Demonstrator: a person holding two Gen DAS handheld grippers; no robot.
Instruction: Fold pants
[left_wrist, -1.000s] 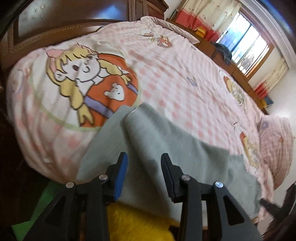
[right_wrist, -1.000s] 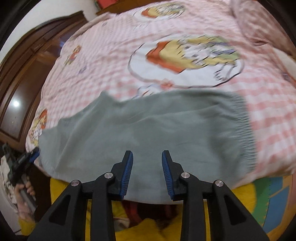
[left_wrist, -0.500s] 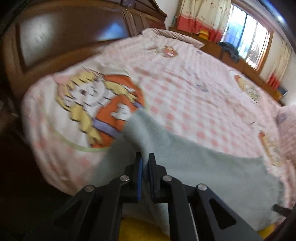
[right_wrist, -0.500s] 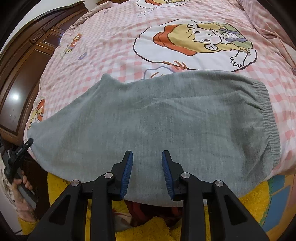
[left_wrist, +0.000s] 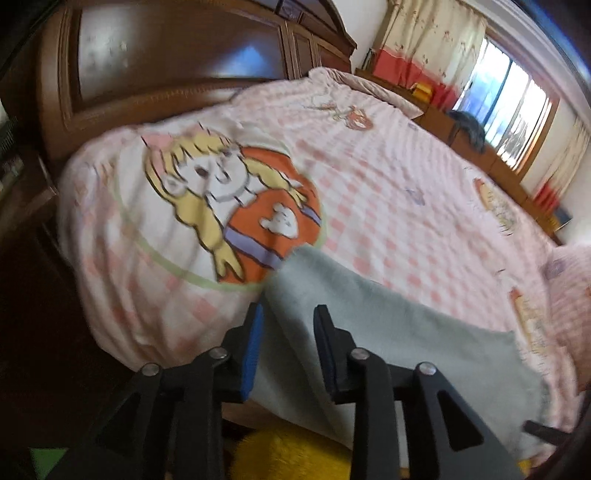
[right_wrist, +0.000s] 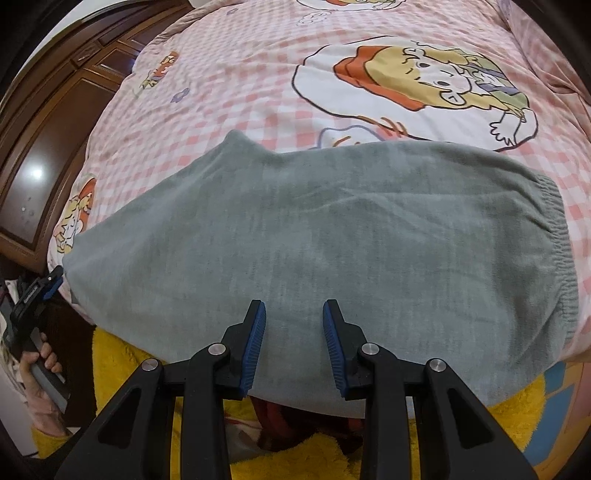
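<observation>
Grey pants (right_wrist: 332, 236) lie flat across the near edge of the bed, folded leg on leg, with the elastic waistband (right_wrist: 554, 236) at the right and the leg ends at the left. My right gripper (right_wrist: 293, 332) hovers open over their near edge with nothing between its fingers. My left gripper (left_wrist: 288, 332) is open just above the leg end of the pants (left_wrist: 369, 332), gripping nothing. In the right wrist view the left gripper (right_wrist: 40, 291) shows at the far left, beside the leg end and held by a hand (right_wrist: 40, 360).
The pants rest on a pink checked quilt (right_wrist: 258, 74) with cartoon prints. Dark wooden furniture (left_wrist: 166, 55) stands beyond the bed's left end. A pillow (left_wrist: 569, 288) lies at the right. Yellow fuzzy fabric (right_wrist: 517, 417) hangs below the bed's near edge.
The left gripper shut at the leg end half a second ago and is open now. The raised fold of the leg now lies flat. The right gripper stayed open over the near edge.
</observation>
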